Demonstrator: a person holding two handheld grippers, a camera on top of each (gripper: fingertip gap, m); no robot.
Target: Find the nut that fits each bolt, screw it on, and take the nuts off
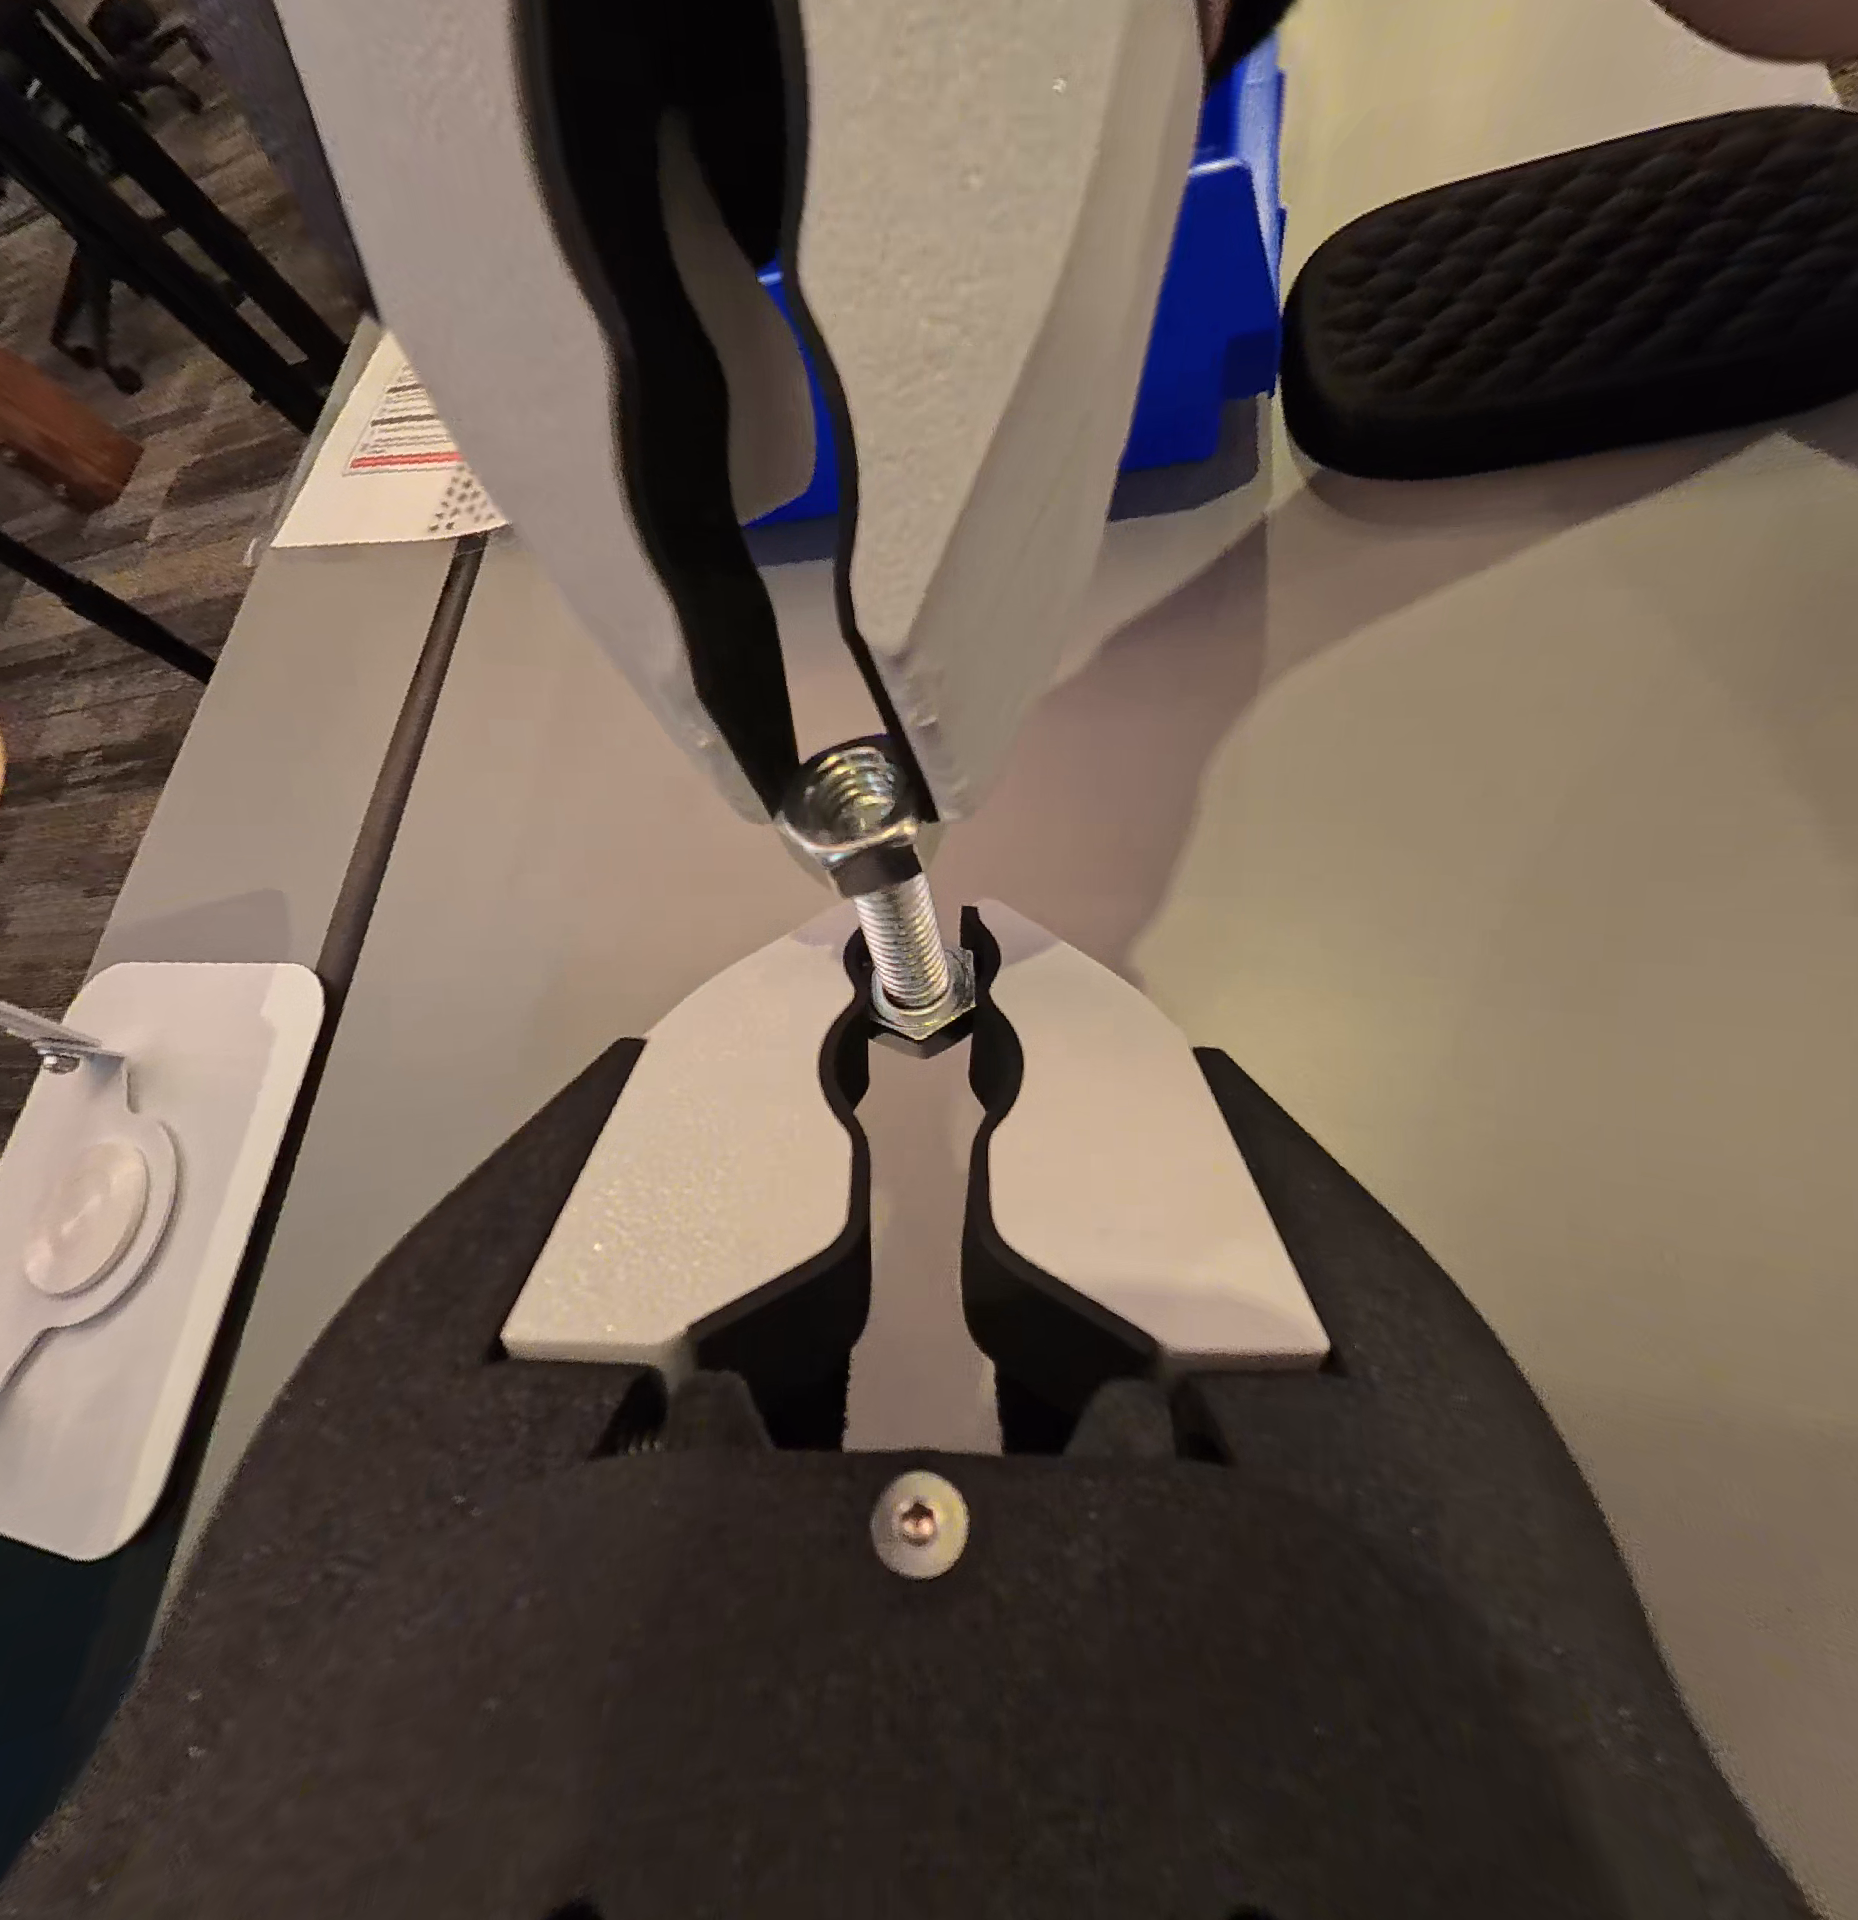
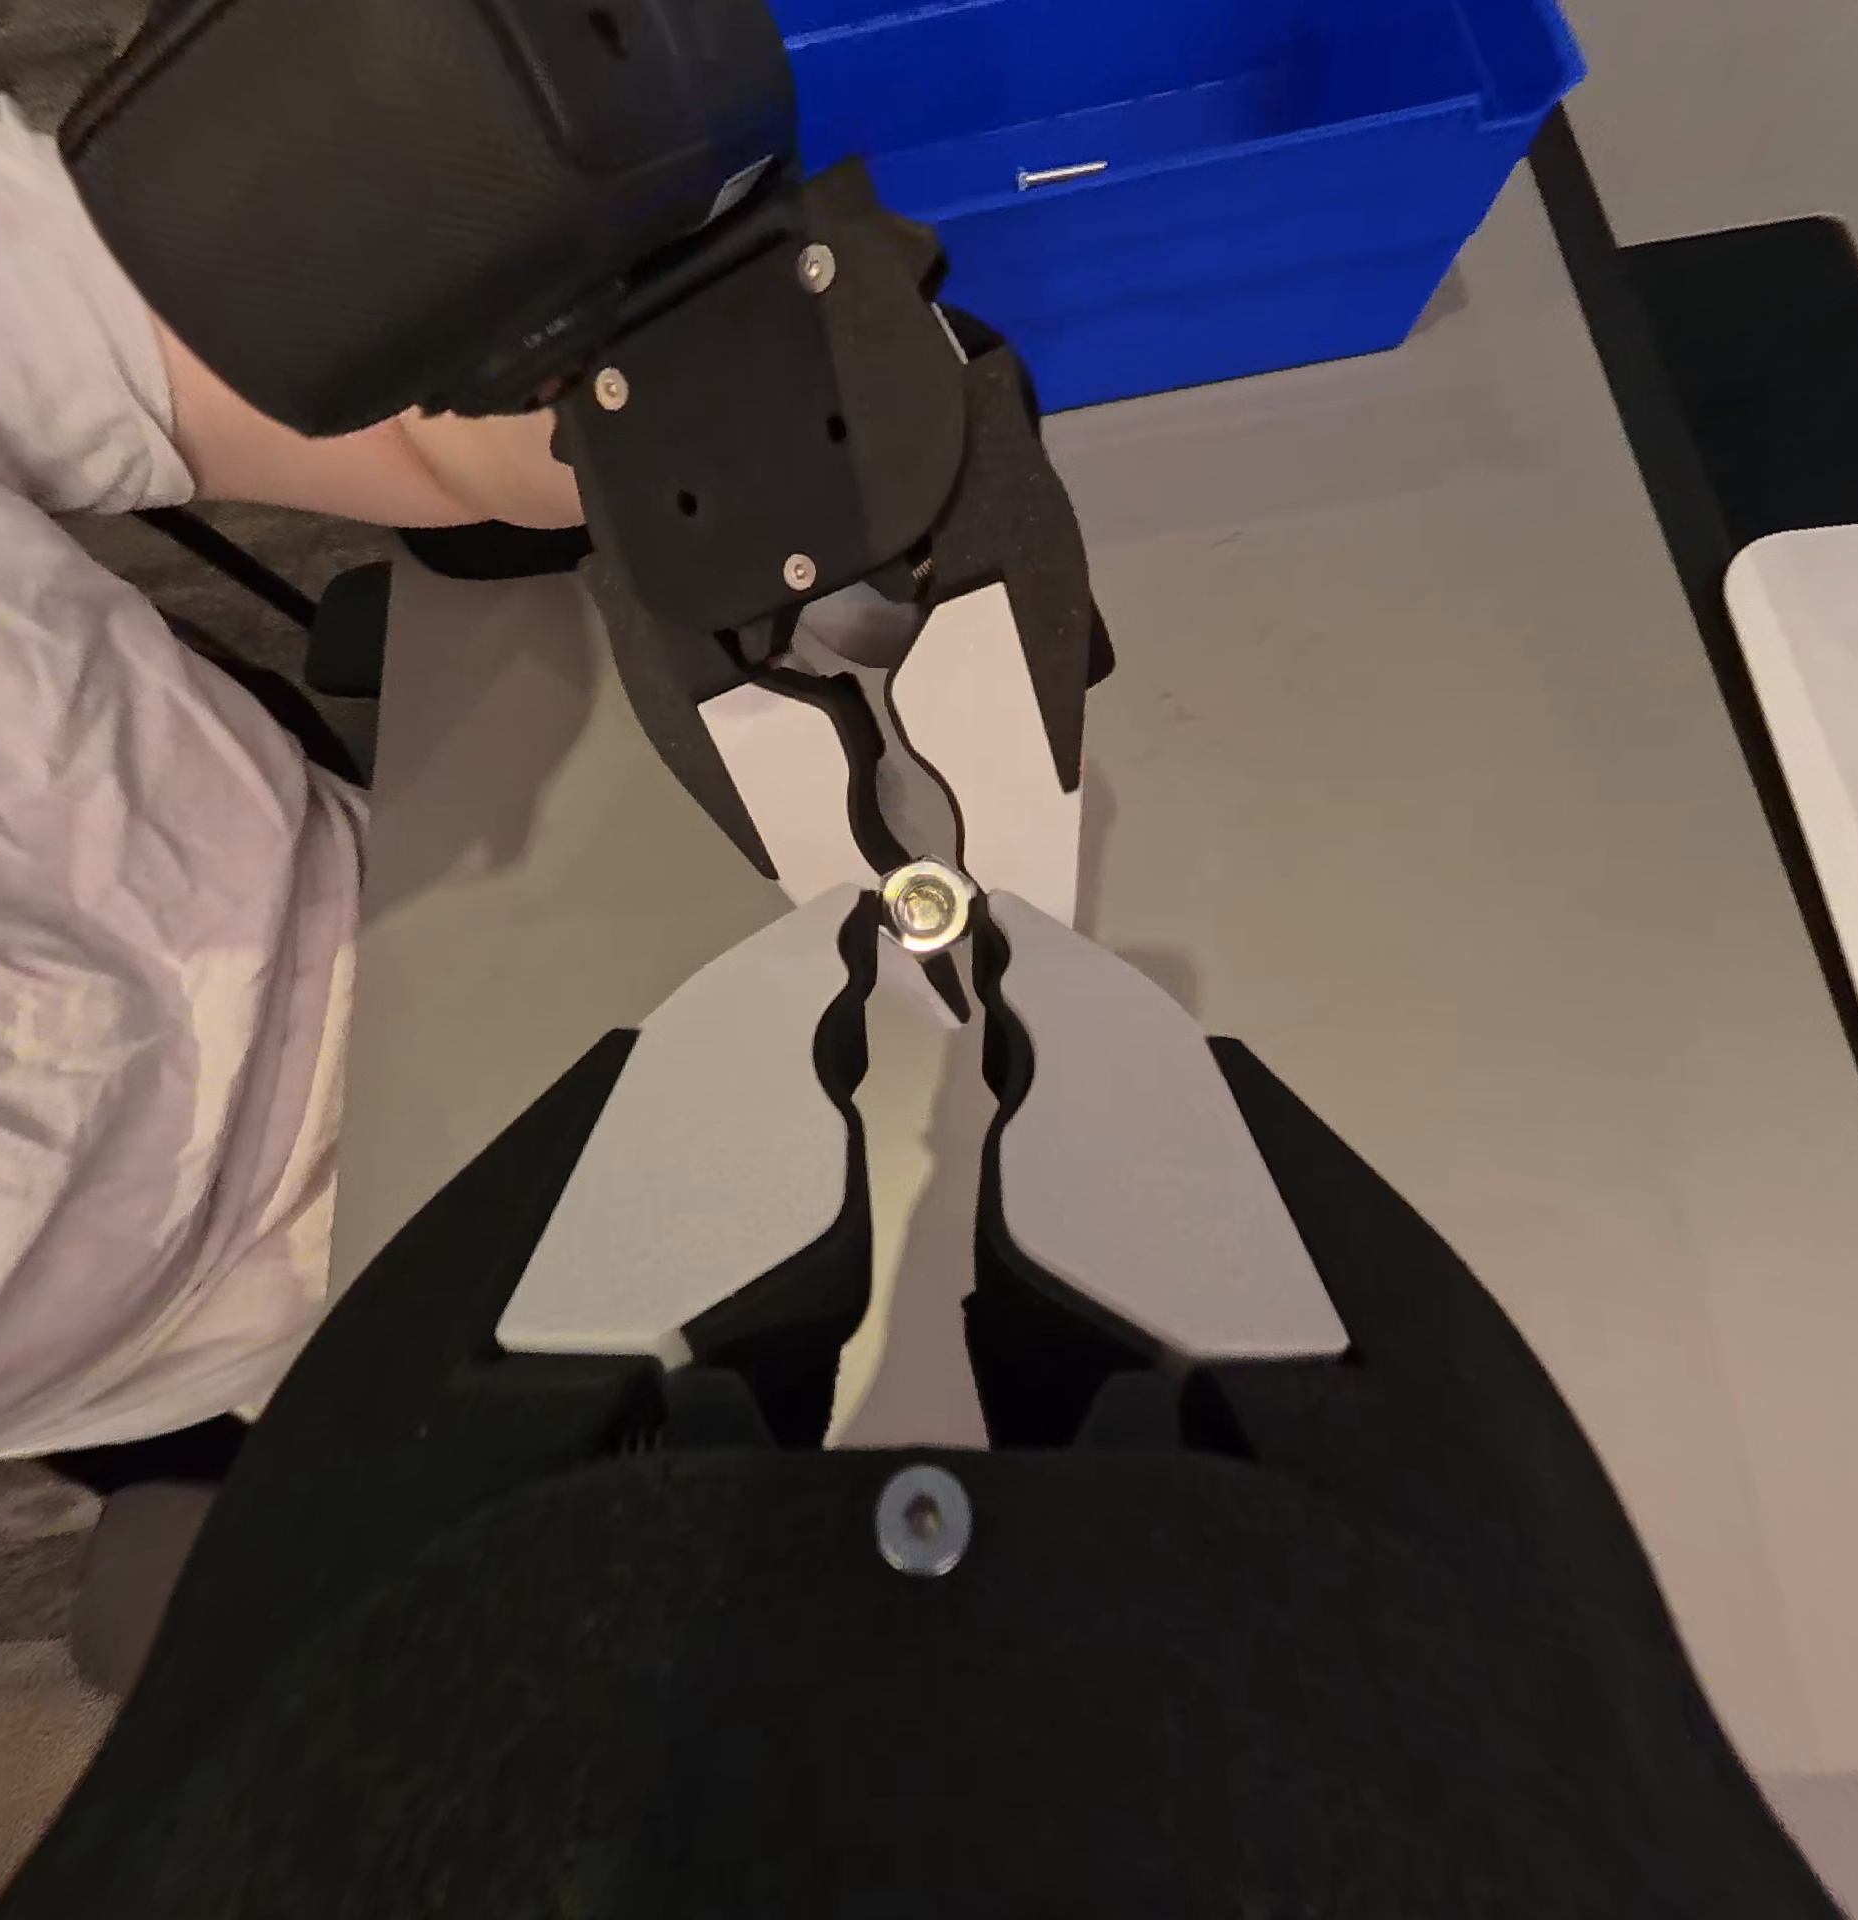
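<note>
Two grippers meet on one bolt [image 1: 897, 948], whose long axis runs straight from the left gripper [image 1: 920, 992] up into the right gripper [image 1: 852, 805]. The left gripper pinches the bolt's head end; the right gripper pinches the nut [image 1: 850, 812] seated at the bolt's threaded tip. In my judgement the next move is a twist about that axis. Beyond the bolt, a blue bin [image 2: 1195, 239] on the table [image 2: 1372, 935] holds one small metal pin [image 2: 1060, 172].

Your right gripper [image 1: 852, 800] at twelve, nut [image 1: 850, 821] on bolt [image 1: 899, 951]; bin [image 1: 1216, 312] behind, seemingly on table [image 1: 1424, 935].
</note>
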